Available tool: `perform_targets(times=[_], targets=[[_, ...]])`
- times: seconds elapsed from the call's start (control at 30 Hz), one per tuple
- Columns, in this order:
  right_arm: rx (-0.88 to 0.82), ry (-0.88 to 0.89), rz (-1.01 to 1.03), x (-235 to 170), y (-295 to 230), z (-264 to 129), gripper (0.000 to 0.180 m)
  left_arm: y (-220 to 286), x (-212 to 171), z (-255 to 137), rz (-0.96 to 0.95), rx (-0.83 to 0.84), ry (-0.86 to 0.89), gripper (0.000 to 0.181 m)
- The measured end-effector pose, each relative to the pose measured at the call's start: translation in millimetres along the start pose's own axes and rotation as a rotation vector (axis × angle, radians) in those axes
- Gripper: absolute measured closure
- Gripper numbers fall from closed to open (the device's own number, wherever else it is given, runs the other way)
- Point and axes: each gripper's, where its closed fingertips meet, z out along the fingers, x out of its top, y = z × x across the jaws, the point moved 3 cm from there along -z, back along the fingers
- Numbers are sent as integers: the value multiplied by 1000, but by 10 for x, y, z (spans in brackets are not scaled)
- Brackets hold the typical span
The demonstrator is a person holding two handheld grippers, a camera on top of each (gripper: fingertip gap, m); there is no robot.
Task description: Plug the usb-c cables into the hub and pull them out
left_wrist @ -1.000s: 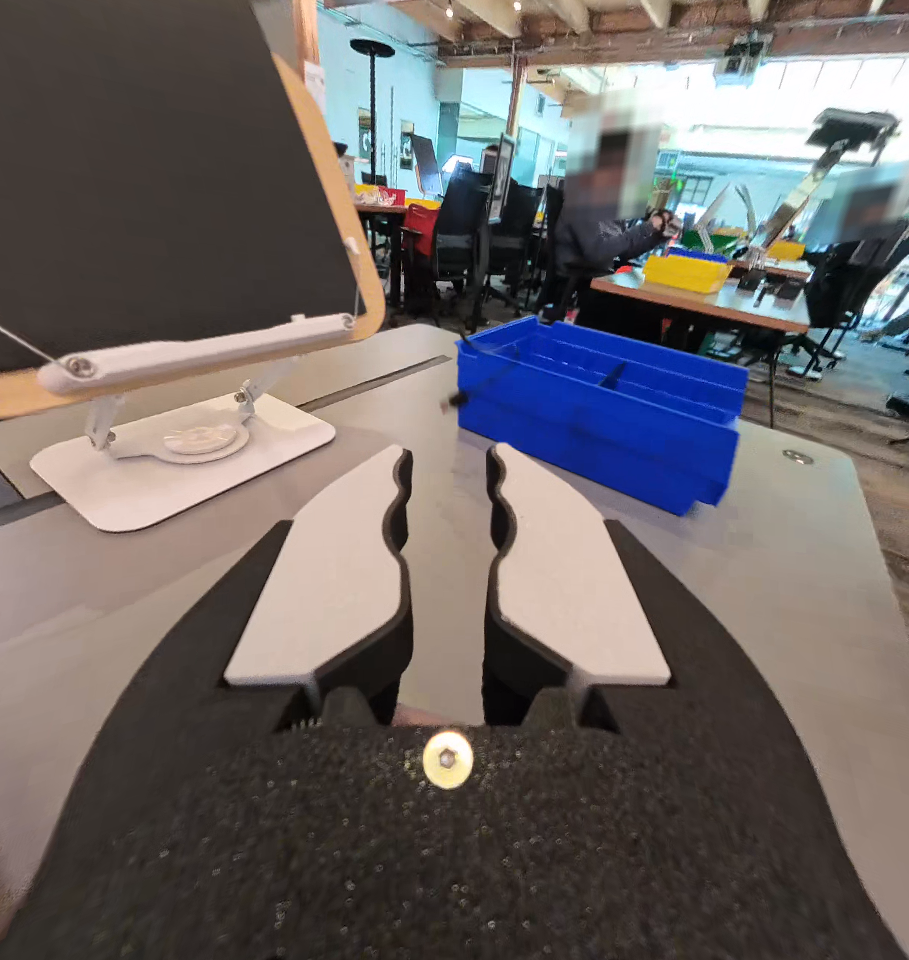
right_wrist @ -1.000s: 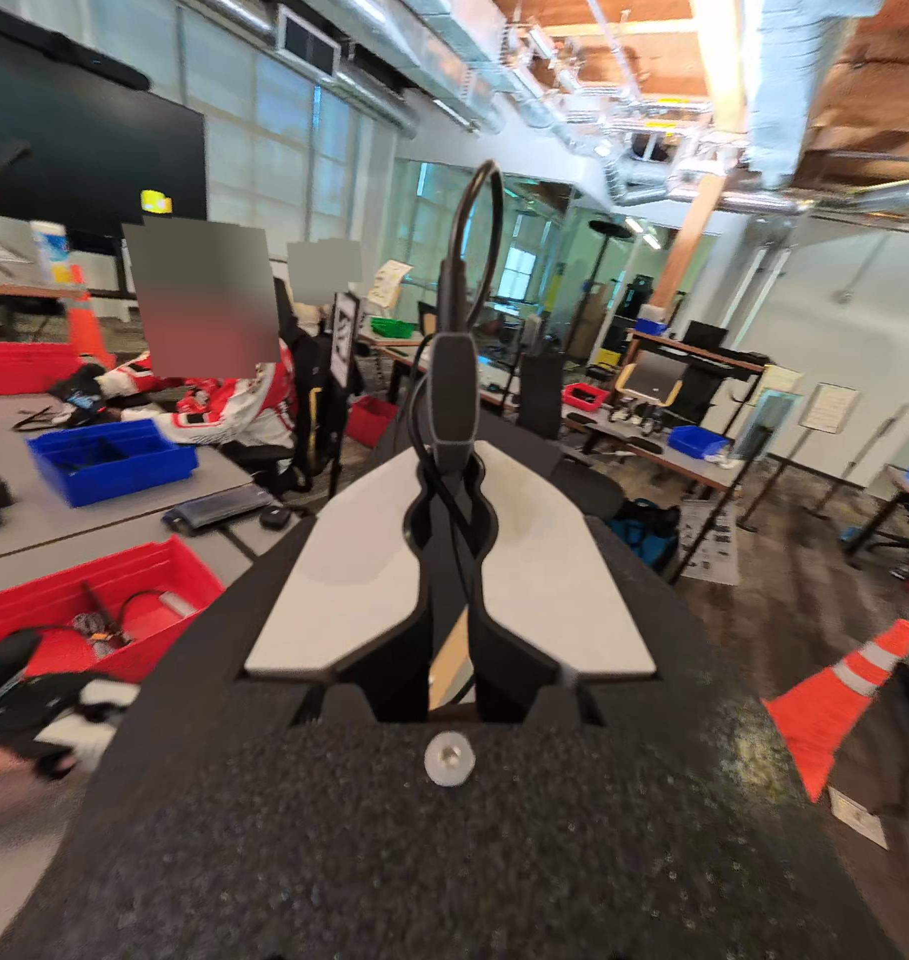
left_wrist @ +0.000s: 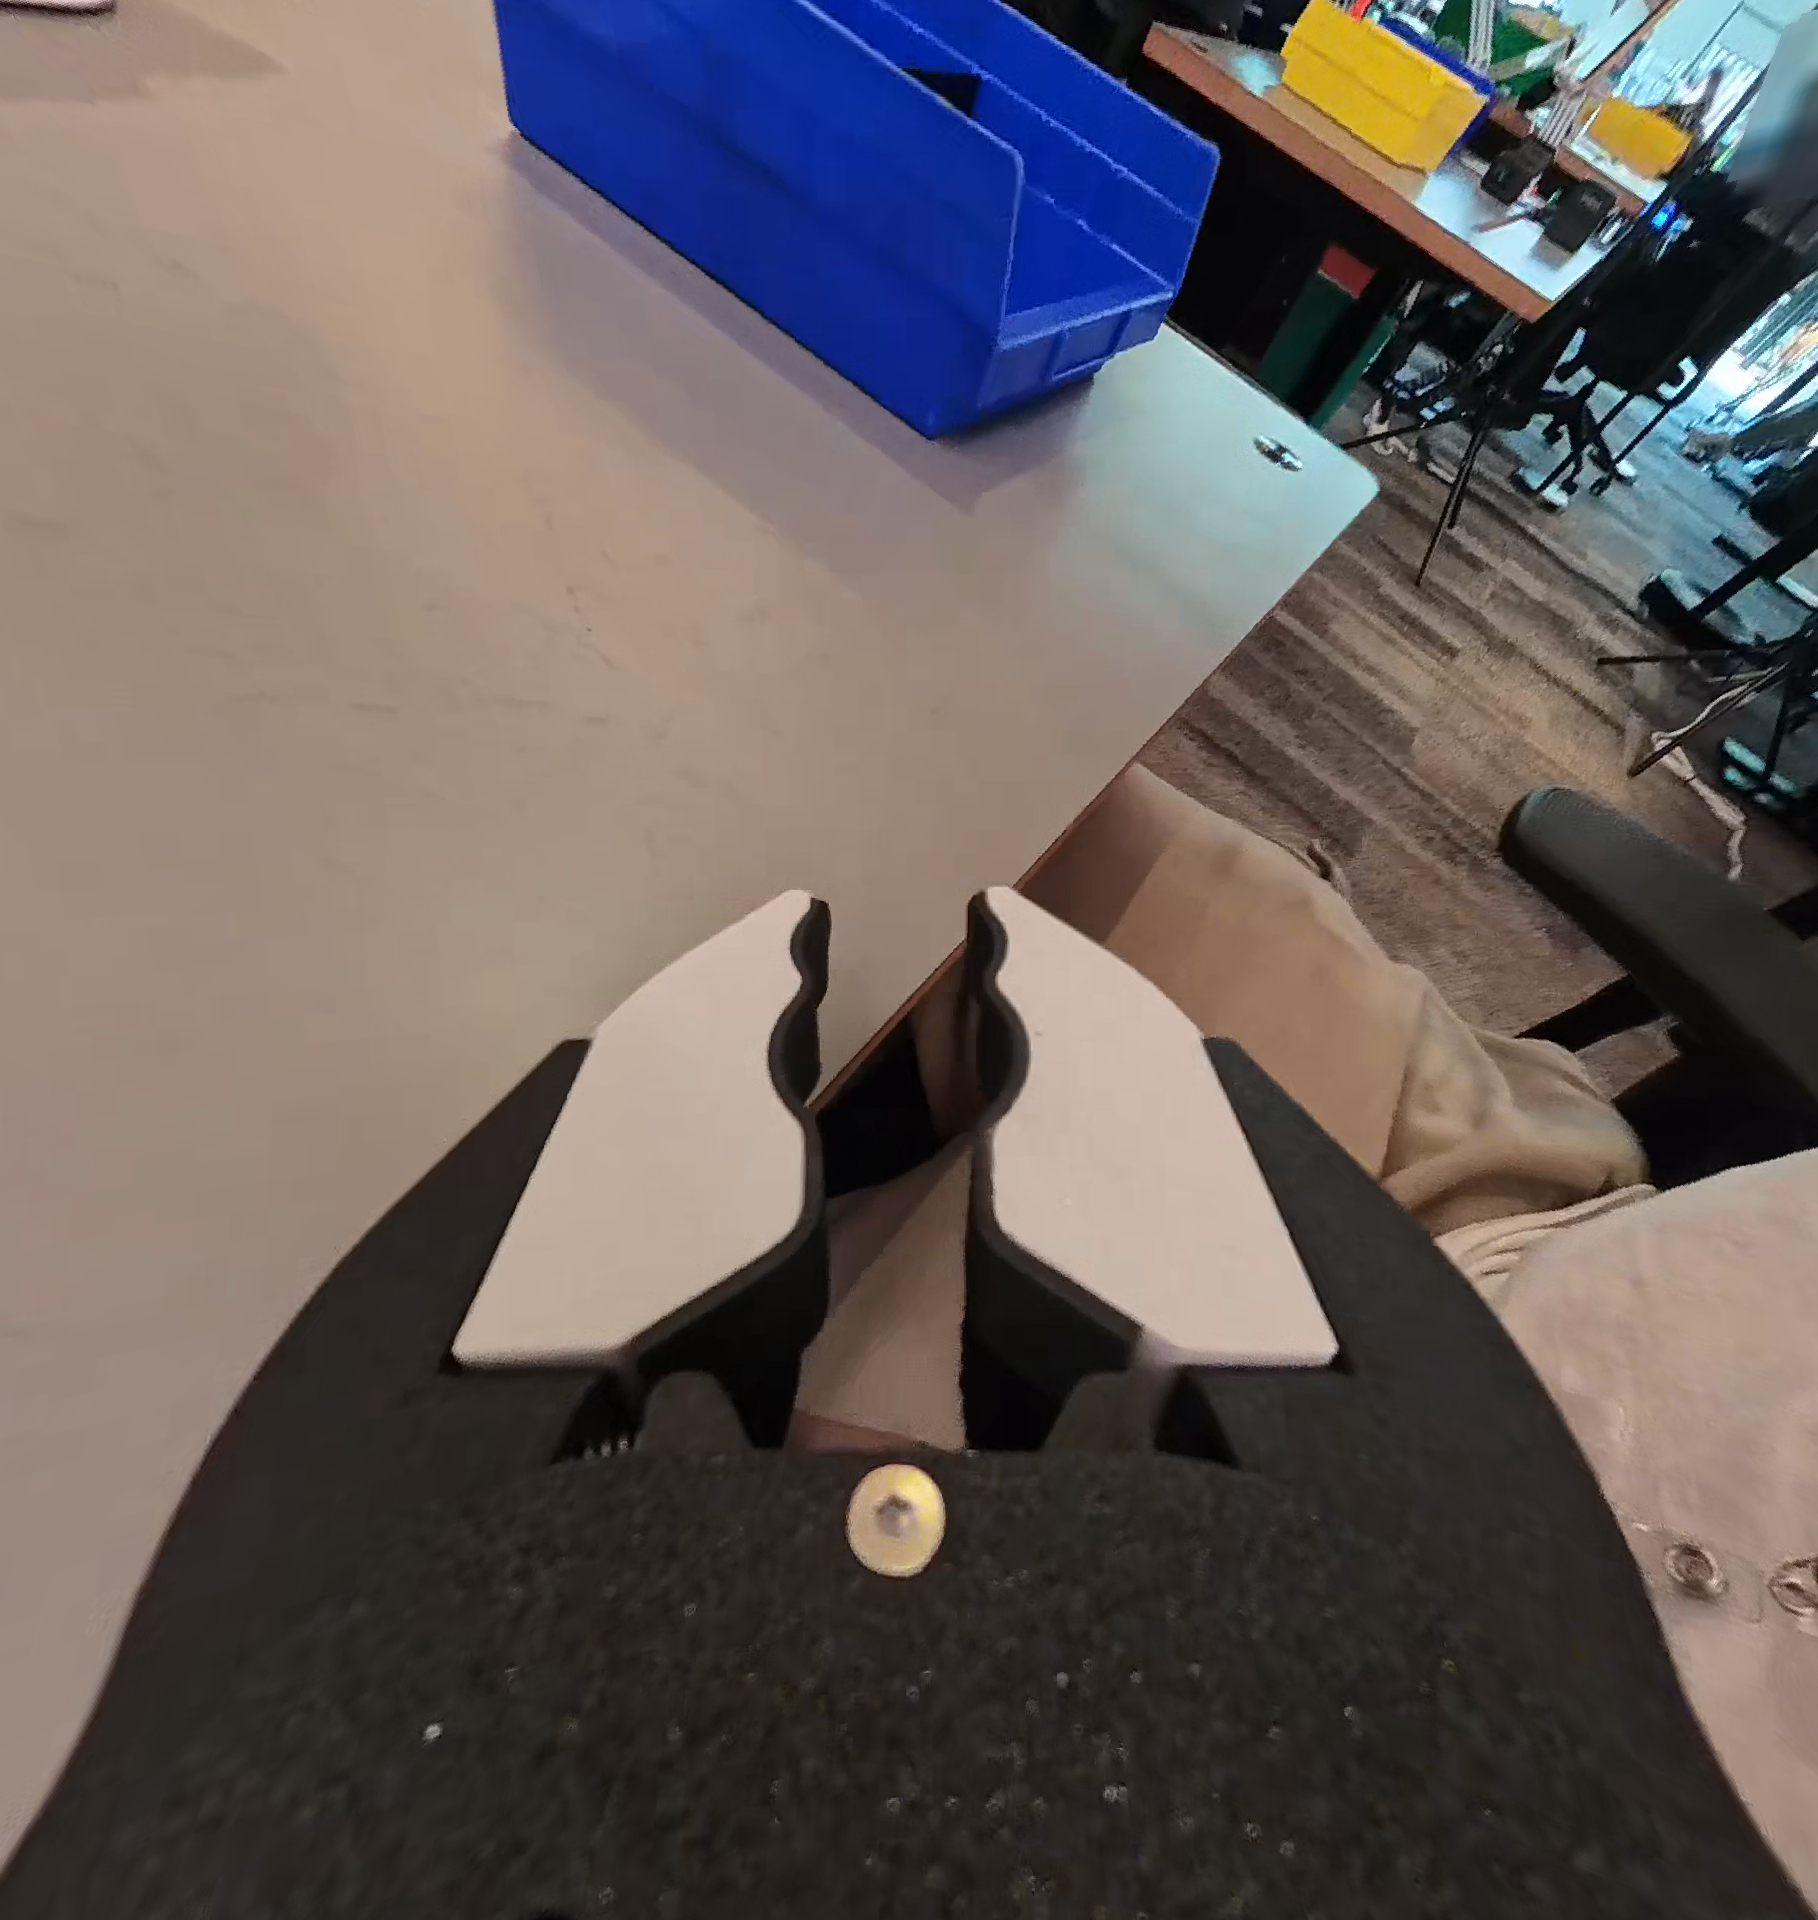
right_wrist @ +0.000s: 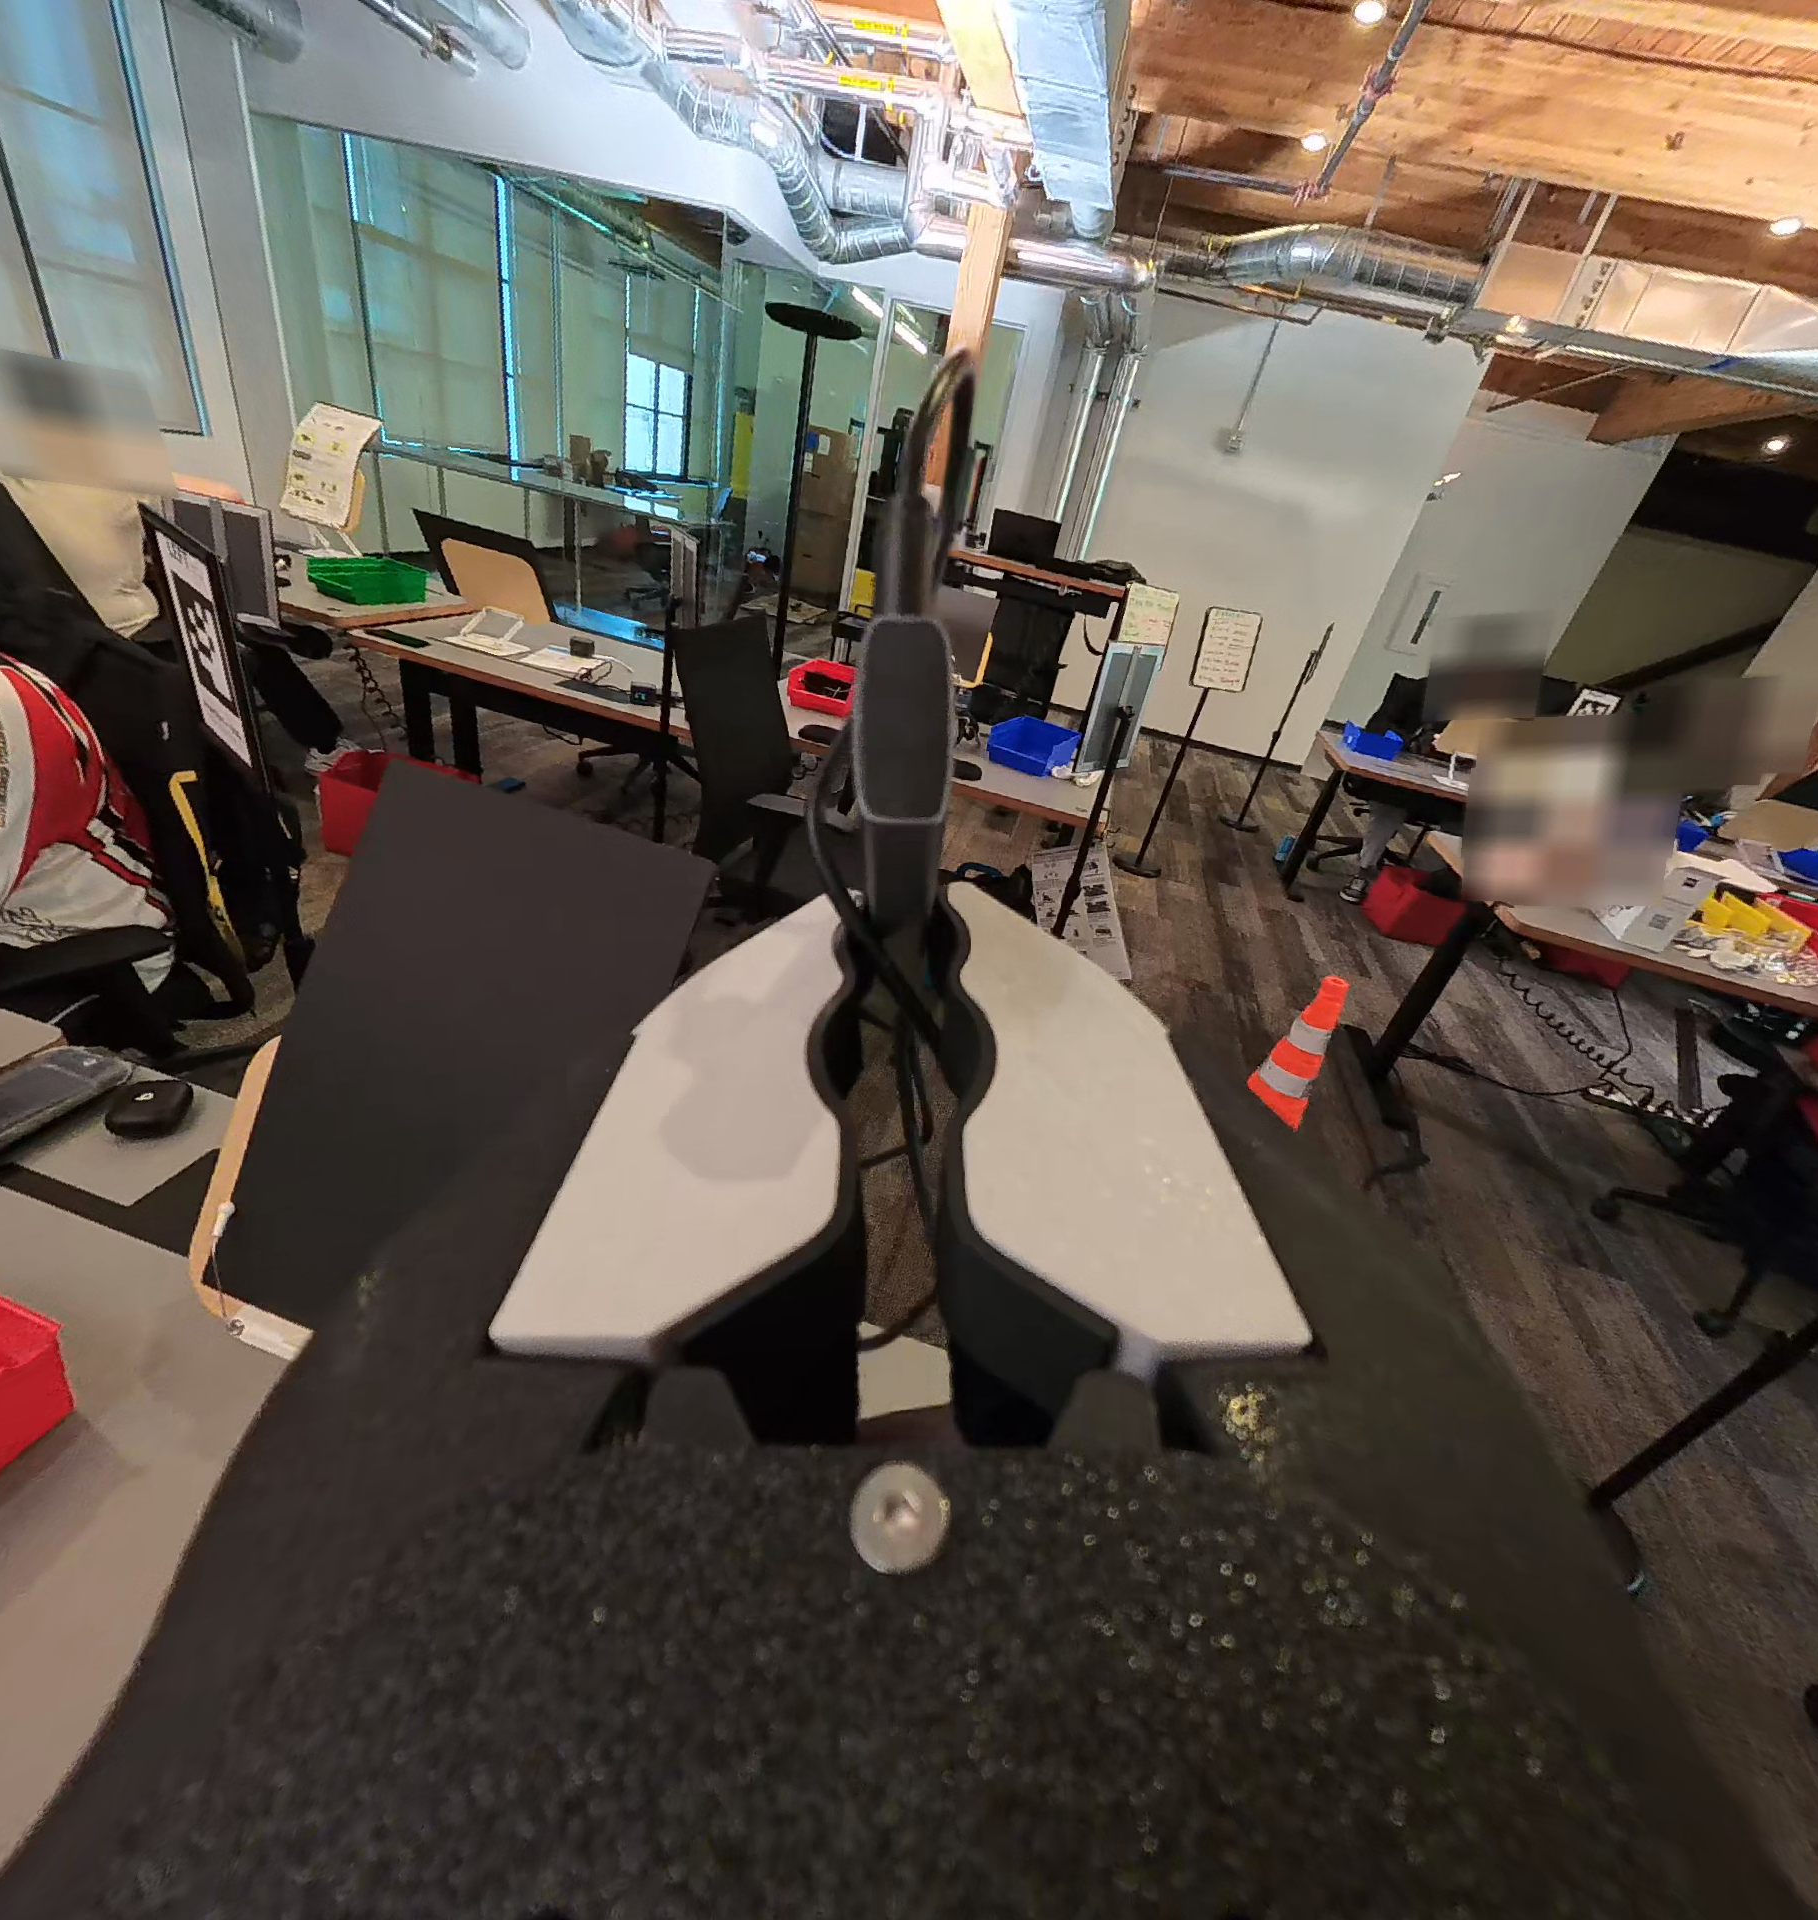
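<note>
Bin [left_wrist: 863, 197] on table [left_wrist: 365, 623], far edge

Matt grey table [left_wrist: 365, 623], glossy blue plastic bin [left_wrist: 832, 208], smooth dark metal hub [right_wrist: 900, 748]

One hub [right_wrist: 900, 758], one cone [right_wrist: 1300, 1051], one green bin [right_wrist: 365, 578], two grippers [left_wrist: 897, 920] [right_wrist: 900, 914], two yellow bins [left_wrist: 1378, 78].

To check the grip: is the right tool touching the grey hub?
Touching. The right wrist view shows the hub standing up from between the right tool's fingertips, pinched at its lower end.
</note>
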Motion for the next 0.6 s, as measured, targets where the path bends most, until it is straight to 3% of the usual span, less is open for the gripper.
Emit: perform_targets(times=[0.3,0.6], targets=[[87,88,39,289,-259,-68,170,-61,1,13,-25,-16,-13,156],[80,39,-16,198,-334,-40,170,-62,-35,11,-4,-11,-35,156]])
